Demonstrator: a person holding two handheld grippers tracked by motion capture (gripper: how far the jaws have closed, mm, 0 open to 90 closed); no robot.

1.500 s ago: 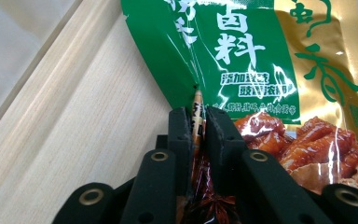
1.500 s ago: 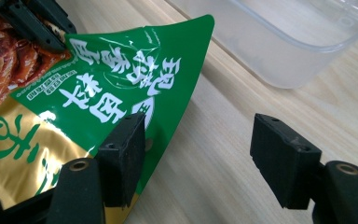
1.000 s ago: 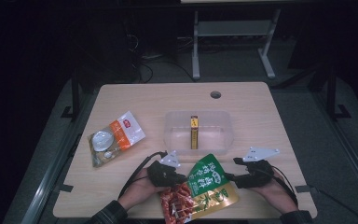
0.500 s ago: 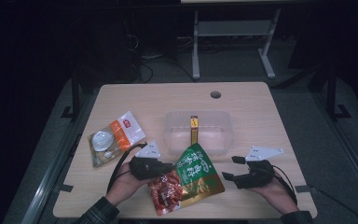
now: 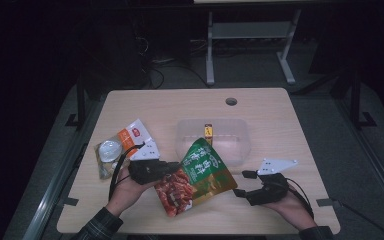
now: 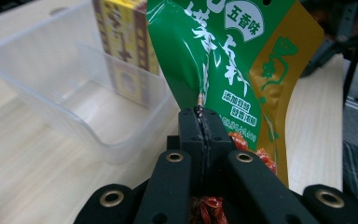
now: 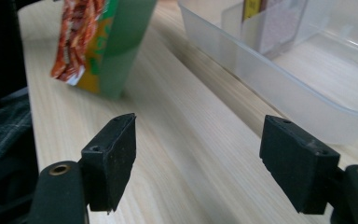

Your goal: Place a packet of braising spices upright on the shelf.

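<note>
High view: clear bin (image 5: 190, 142) holds yellow box (image 5: 208, 134), upright.

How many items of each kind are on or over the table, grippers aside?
Snack pouches: 2, the green pouch held in the left gripper and the orange-white pouch lying at the left
Clear plastic bins: 1
Small yellow boxes: 1, standing in the bin
Total: 4

The left gripper (image 5: 172, 169) is raised off the table in the left hand (image 5: 127, 186), its 2 jaws pressed together. The right gripper (image 5: 243, 183) sits low in the right hand (image 5: 286, 200), jaws spread wide, nothing between them.
</note>
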